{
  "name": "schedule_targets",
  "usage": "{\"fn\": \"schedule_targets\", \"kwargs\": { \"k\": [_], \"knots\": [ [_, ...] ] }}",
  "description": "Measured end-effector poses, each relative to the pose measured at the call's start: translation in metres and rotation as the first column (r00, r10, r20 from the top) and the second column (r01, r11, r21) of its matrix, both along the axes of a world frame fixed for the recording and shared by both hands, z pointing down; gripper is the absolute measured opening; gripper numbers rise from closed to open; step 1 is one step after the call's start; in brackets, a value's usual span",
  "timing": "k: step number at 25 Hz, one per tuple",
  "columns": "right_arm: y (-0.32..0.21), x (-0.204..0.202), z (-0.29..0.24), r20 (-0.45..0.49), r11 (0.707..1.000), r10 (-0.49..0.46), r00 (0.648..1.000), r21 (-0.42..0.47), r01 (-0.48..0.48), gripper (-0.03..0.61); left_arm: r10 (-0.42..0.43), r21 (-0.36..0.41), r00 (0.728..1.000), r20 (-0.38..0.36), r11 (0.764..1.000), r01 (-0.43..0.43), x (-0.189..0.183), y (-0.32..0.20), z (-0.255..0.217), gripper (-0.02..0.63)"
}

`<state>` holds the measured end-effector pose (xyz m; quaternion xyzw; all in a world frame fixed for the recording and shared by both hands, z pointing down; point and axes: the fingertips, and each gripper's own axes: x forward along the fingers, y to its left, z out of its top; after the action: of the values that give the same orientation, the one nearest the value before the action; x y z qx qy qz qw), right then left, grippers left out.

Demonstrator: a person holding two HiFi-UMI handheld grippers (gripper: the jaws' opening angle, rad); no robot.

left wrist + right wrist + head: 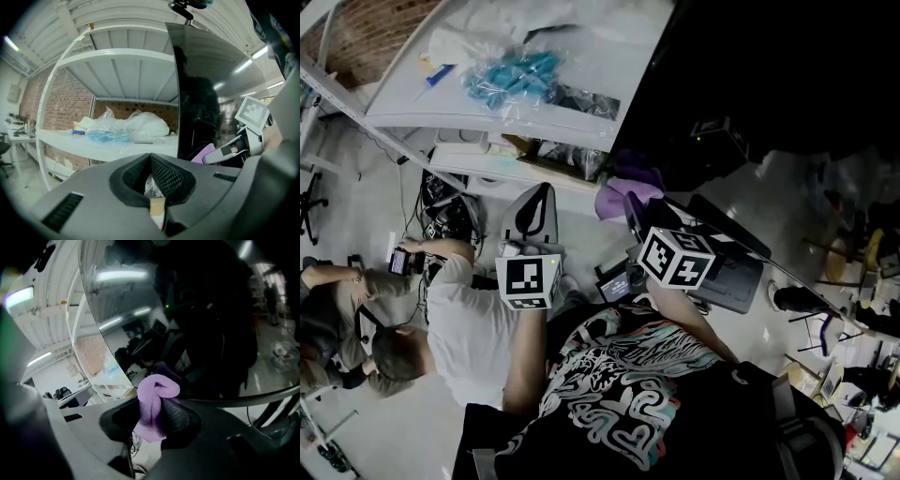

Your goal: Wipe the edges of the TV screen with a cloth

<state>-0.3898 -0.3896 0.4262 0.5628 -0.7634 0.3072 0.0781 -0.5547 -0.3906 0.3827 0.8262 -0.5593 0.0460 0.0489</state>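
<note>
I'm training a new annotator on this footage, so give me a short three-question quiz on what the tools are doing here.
1. Which tool grips the purple cloth? A) left B) right C) neither
2. True or false: the left tool has its jaws together with nothing between them.
3. Fill in: the plastic bags lie on a white ____ beside the TV screen.
Key: 1 B, the right tool; 2 true; 3 shelf.

Black T-shirt [703,427], swirled white, teal, pink — grey left gripper [150,159] and right gripper [157,404] bear black-and-white marker cubes [529,279] [678,256].
</note>
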Motion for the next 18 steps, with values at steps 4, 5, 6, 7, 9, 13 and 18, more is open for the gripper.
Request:
{"fn": "schedule_targets", "kwargs": {
  "k": [4,5,6,7,9,13,18],
  "knots": [
    [-0.004,-0.006,0.0,0.0,1.0,0.005,1.0,-0.003,-0.005,0.149,0.007,0.001,1.0,-0.004,1.0,-0.007,-0.004,-0.004,0.001,0.018],
    [-0.005,-0.008,0.001,0.0,1.0,0.004,1.0,-0.004,-0.004,0.15,0.01,0.001,1.0,-0.005,1.0,-0.01,-0.005,-0.006,0.001,0.018],
    [-0.006,-0.009,0.001,0.0,1.0,0.004,1.0,-0.003,-0.004,0.15,0.012,0.002,1.0,-0.006,1.0,-0.012,-0.006,-0.007,0.002,0.018],
    [-0.007,-0.011,0.001,0.0,1.0,0.004,1.0,-0.003,-0.004,0.15,0.015,0.002,1.0,-0.006,1.0,-0.015,-0.007,-0.008,0.002,0.018],
    [-0.008,-0.014,0.001,0.0,1.0,0.005,1.0,-0.003,-0.005,0.15,0.02,0.003,1.0,-0.009,1.0,-0.02,-0.009,-0.009,0.003,0.018],
    [-0.01,-0.018,0.001,-0.008,1.0,0.019,1.0,-0.007,-0.019,0.149,0.022,-0.002,1.0,-0.007,1.0,-0.022,-0.015,-0.011,0.004,0.018],
    [-0.015,-0.025,0.002,-0.008,1.0,0.023,1.0,-0.01,-0.023,0.149,0.026,0.003,1.0,-0.016,1.0,-0.026,-0.022,-0.015,0.004,0.018]
  ]
}}
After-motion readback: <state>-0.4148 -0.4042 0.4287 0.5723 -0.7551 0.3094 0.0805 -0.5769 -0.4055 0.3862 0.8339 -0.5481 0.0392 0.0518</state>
